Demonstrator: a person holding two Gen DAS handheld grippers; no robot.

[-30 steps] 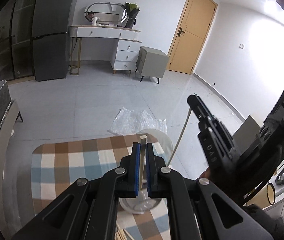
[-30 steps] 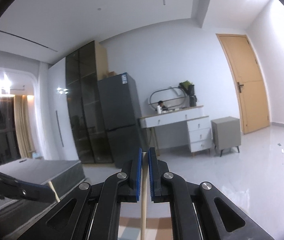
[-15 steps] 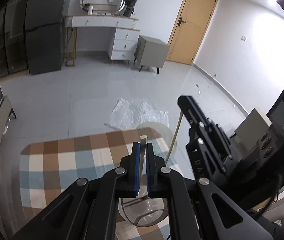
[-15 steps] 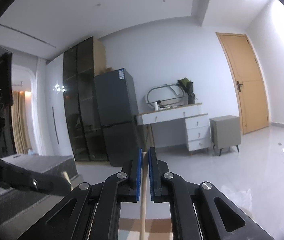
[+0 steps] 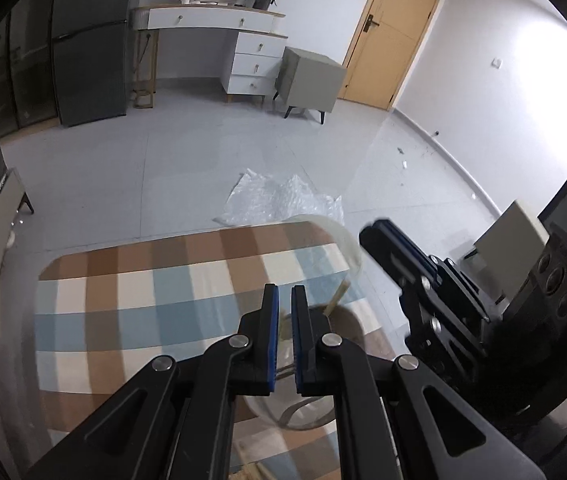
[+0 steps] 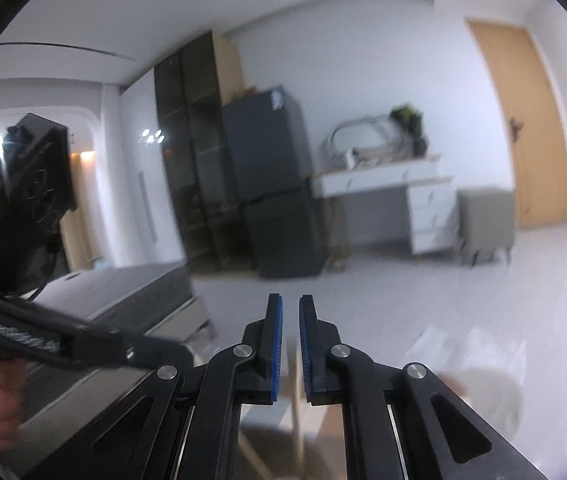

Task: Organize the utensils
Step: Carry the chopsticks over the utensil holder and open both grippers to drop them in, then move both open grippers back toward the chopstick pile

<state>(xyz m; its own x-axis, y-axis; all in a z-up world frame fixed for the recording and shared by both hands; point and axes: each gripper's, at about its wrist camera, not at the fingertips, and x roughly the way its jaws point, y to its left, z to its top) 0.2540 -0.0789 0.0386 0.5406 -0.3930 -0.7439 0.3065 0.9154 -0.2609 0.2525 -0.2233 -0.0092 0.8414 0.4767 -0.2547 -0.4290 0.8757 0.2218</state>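
Left wrist view: left tongs over clear glass jar on checked tabletop. Opening a crack, with a blurred chopstick loose between the pads and tipped into the jar. Second chopstick leaning inside the rim.

Right wrist view: right tongs opening, stick low in the gap, unpinched.

Step, judged: drop-off into jar. Next: widen fully, lift straight clear without snagging the sticks.

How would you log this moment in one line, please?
left tool opening, left stick between | right tool opening, right stick between | glass below
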